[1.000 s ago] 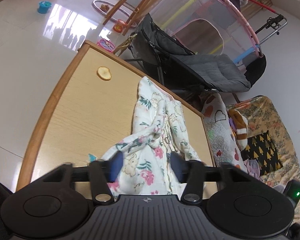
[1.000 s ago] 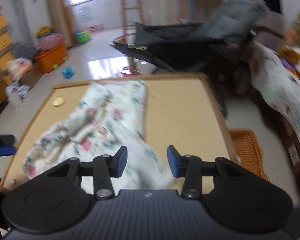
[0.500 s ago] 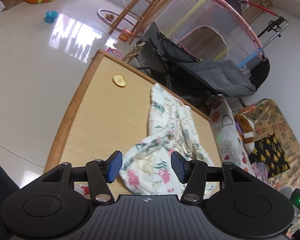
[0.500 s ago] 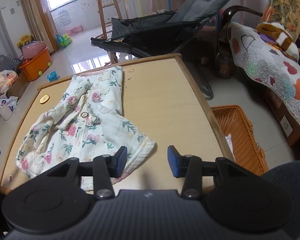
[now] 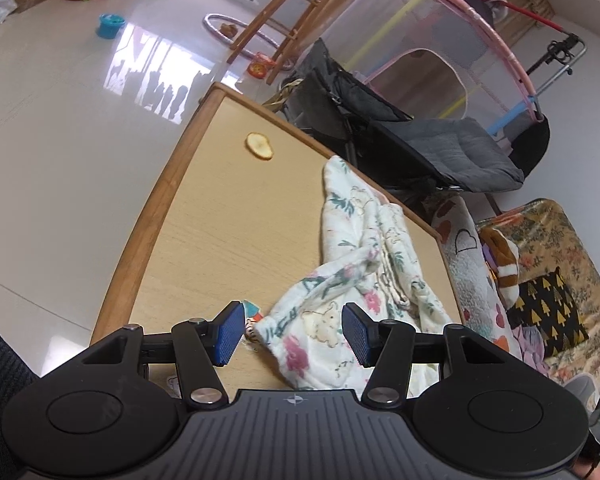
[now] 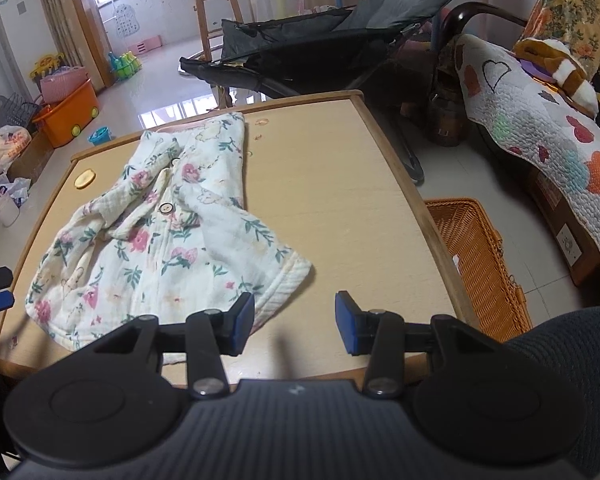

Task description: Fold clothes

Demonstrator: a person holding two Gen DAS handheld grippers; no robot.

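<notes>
Left gripper (image 5: 293, 334) half open, holding nothing; floral shirt (image 5: 364, 264) sleeve end lies just ahead between its pads. Right gripper (image 6: 295, 322) half open, empty; shirt hem beside its left finger, on the table (image 6: 332, 184).

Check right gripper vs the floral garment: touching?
Apart. In the right wrist view the right gripper stands open over bare table; the floral garment hem lies just beyond its left pad, nothing between the jaws.
</notes>
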